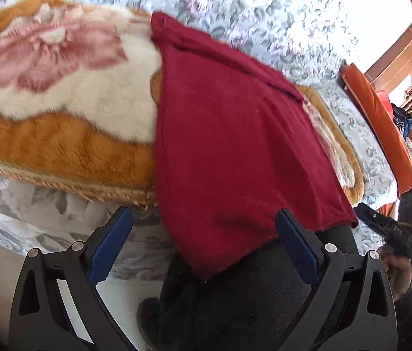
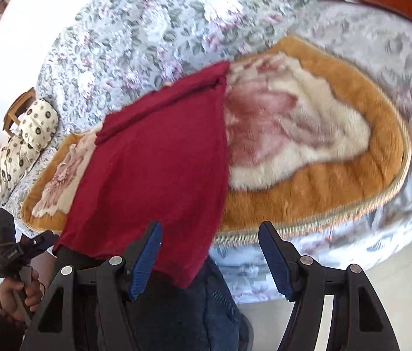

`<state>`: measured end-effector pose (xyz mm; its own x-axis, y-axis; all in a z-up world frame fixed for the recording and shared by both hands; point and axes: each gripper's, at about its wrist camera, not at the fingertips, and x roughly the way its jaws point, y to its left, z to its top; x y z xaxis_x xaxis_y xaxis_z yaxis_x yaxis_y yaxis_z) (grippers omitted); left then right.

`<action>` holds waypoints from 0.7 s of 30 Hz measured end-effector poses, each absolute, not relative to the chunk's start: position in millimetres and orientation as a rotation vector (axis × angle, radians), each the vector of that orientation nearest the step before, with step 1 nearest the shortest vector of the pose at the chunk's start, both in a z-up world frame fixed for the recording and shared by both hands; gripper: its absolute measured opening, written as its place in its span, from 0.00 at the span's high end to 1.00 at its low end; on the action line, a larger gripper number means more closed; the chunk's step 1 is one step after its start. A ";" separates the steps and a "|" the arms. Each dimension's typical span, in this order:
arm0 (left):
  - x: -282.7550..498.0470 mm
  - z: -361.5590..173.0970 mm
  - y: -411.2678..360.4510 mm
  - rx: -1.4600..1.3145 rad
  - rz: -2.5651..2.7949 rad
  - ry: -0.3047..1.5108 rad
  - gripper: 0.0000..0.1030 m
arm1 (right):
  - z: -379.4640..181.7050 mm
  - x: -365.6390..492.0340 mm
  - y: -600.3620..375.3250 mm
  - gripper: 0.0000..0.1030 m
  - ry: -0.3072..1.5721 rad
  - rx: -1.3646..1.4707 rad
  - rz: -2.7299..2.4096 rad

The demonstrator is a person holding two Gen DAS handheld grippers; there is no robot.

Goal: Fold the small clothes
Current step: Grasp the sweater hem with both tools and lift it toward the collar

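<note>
Crimson knit cloth (image 1: 229, 146) fills the middle of the left wrist view, laid over a plush orange-and-cream blanket (image 1: 59, 111) with a pink flower pattern, which itself lies on a grey floral bedspread (image 1: 264, 14); the cloth's lower edge hangs past the blanket's braided border toward the bottom of the frame, over a dark trouser leg (image 1: 235, 307); a narrower folded strip runs along the cloth's upper right side; the left gripper (image 1: 204, 245) stands spread at the bottom centre, its blue pads apart with the cloth's hanging corner between them but not pinched; in the right wrist view the same cloth (image 2: 153, 169) sits centre left, and the right gripper (image 2: 209, 260) is likewise spread wide, its left pad just over the cloth's lower edge, nothing clamped; a spotted pillow (image 2: 21, 146) lies at the left edge; an orange cushion (image 1: 381, 122) lies at the right of the left view.
</note>
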<state>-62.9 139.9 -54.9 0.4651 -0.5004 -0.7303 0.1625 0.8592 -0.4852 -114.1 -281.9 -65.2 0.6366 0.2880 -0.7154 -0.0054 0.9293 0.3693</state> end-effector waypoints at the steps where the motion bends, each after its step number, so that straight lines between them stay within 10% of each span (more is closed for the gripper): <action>1: -60.6 -58.9 138.6 -0.385 -0.430 1.035 0.04 | -69.0 -113.1 -282.2 0.36 0.880 0.374 0.191; 4: -55.2 -66.7 133.5 -0.436 -0.503 1.089 0.15 | -83.4 -114.0 -284.4 0.36 0.910 0.455 0.233; 6: -55.6 -65.7 132.3 -0.490 -0.568 1.086 0.39 | -88.7 -115.0 -284.3 0.39 0.907 0.482 0.260; 10: -53.0 -66.6 133.4 -0.553 -0.576 1.084 0.47 | -93.8 -116.7 -285.8 0.47 0.897 0.512 0.294; 18: -51.5 -64.4 142.7 -0.601 -0.553 1.062 0.91 | -106.6 -104.6 -286.6 0.82 0.890 0.686 0.431; 21: -57.3 -53.5 136.7 -0.523 -0.545 1.031 0.94 | -96.9 -109.2 -283.9 0.90 0.845 0.636 0.425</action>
